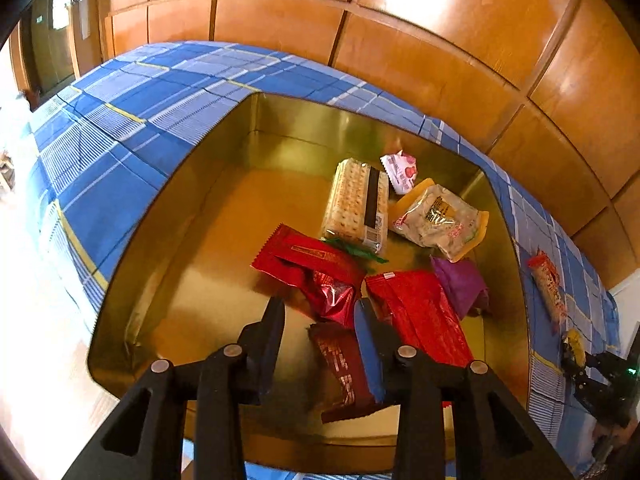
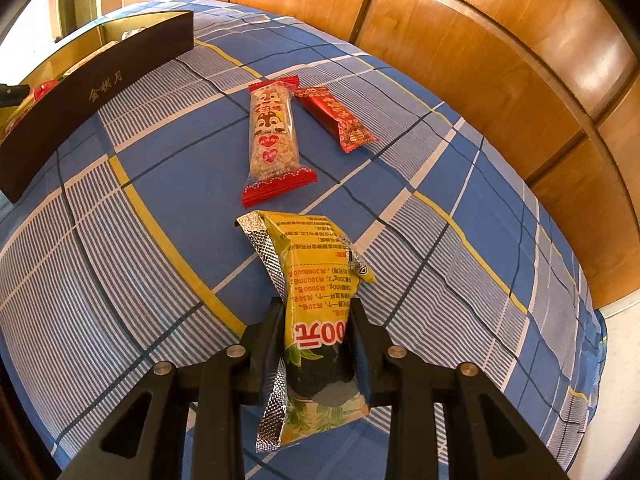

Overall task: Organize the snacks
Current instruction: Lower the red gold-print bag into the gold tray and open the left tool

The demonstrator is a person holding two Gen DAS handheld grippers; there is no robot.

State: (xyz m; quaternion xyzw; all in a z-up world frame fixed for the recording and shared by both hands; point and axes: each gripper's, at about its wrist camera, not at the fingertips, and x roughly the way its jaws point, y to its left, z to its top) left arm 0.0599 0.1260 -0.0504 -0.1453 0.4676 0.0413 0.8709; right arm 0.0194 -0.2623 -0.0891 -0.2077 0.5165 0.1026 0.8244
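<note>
A gold tin box [image 1: 192, 216] sits on the blue plaid cloth and holds several snack packets: a cracker pack [image 1: 356, 204], red packets [image 1: 312, 272], a purple one [image 1: 460, 280]. My left gripper [image 1: 320, 308] is open and empty above the box, over a dark red packet [image 1: 340, 372]. My right gripper [image 2: 316, 308] is shut on a yellow snack packet [image 2: 316, 280] and holds it above the cloth. A rice-crispy bar [image 2: 274, 140] and a small red packet [image 2: 336, 116] lie on the cloth ahead. The box's dark wall [image 2: 92, 92] shows at the left.
A wooden panelled wall [image 1: 400, 32] runs behind the cloth-covered table. In the left wrist view the rice-crispy bar [image 1: 548, 288] lies right of the box, with the right gripper [image 1: 596, 380] beyond it.
</note>
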